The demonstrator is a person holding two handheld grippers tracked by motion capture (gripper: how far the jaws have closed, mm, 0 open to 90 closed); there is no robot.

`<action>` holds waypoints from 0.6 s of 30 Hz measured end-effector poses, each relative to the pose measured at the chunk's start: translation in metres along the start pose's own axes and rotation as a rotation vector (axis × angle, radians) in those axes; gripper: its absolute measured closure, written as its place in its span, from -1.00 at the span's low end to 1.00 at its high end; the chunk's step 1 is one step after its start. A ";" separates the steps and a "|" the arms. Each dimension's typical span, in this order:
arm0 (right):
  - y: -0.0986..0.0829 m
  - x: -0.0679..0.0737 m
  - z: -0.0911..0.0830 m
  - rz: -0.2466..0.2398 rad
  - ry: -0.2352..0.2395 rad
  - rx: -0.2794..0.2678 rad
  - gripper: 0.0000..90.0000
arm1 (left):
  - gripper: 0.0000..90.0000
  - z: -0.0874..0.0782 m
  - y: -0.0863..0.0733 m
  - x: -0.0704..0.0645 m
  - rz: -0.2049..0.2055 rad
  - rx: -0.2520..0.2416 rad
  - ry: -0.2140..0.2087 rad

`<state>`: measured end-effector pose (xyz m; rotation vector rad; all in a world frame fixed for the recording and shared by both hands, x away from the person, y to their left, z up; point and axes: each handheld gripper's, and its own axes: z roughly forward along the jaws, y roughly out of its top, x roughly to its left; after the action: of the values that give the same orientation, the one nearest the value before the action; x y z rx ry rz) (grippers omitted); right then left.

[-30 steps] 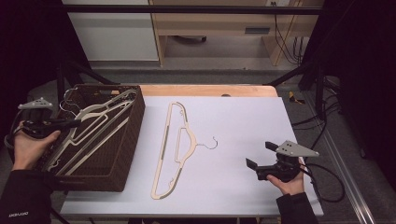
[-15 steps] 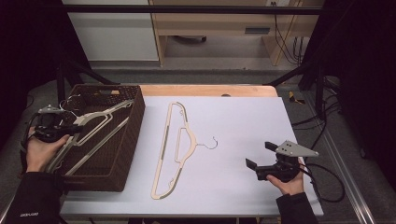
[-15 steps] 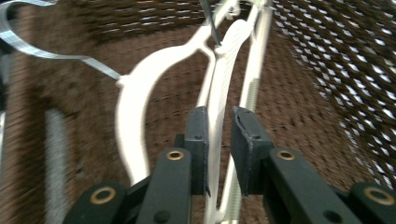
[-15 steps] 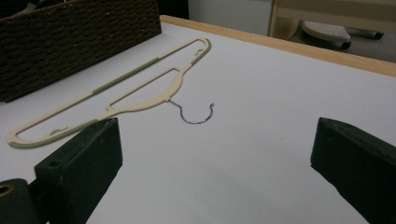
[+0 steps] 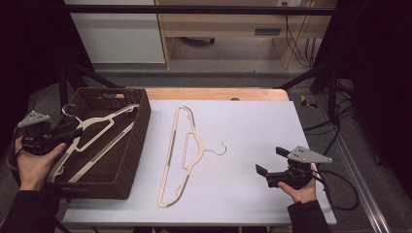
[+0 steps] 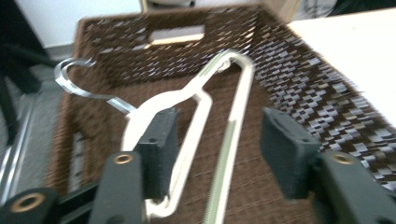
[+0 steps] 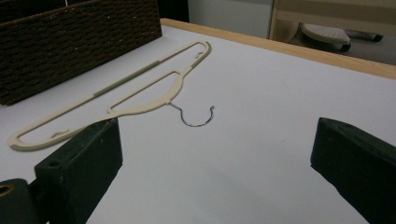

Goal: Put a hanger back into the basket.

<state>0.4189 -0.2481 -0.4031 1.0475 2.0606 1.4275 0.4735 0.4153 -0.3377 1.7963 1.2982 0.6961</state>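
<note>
Over the wicker basket [image 5: 133, 141] the left gripper [image 6: 219, 140], jaws spread, is poised at a cream hanger [image 6: 196, 126] lying inside, not yet gripped; closing is judged next, while the right gripper [image 7: 210, 177] is held agape.

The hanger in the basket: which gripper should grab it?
Left, probably. The left gripper sits open at the hanger in the basket. The right gripper is far across the table.

My left gripper [image 5: 73, 132] hovers over the wicker basket [image 5: 138, 145] at the hanger [image 5: 97, 138] inside. A second hanger [image 5: 180, 155] lies flat on the white table [image 5: 252, 126], well apart from my right gripper [image 5: 270, 162].
</note>
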 end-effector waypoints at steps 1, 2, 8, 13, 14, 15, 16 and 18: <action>0.000 0.000 0.000 0.000 0.001 -0.002 -0.95 | -0.06 -0.001 0.000 -0.005 0.010 -0.017 -0.008; 0.000 0.000 0.000 -0.001 0.000 -0.003 -0.95 | -0.11 -0.002 0.001 -0.012 0.018 -0.036 -0.013; 0.001 0.000 -0.001 0.003 -0.001 -0.011 -0.95 | -0.38 -0.005 0.005 -0.047 0.034 -0.116 -0.100; 0.001 0.000 -0.002 0.005 -0.001 -0.014 -0.95 | -0.61 -0.001 0.006 -0.082 0.079 -0.143 -0.156; 0.001 0.000 -0.002 0.004 0.001 -0.014 -0.95 | -0.64 0.000 0.006 -0.088 0.080 -0.149 -0.170; 0.001 0.000 -0.002 0.005 -0.001 -0.014 -0.95 | -0.67 0.002 0.006 -0.095 0.083 -0.152 -0.180; 0.001 0.000 -0.002 0.006 -0.002 -0.014 -0.95 | -0.69 0.003 0.005 -0.102 0.087 -0.152 -0.192; 0.001 0.000 -0.002 0.006 -0.002 -0.013 -0.95 | -0.73 0.007 0.004 -0.113 0.091 -0.154 -0.212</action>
<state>0.4178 -0.2492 -0.4008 1.0506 2.0457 1.4404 0.4441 0.3059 -0.3361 1.7599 1.0016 0.6187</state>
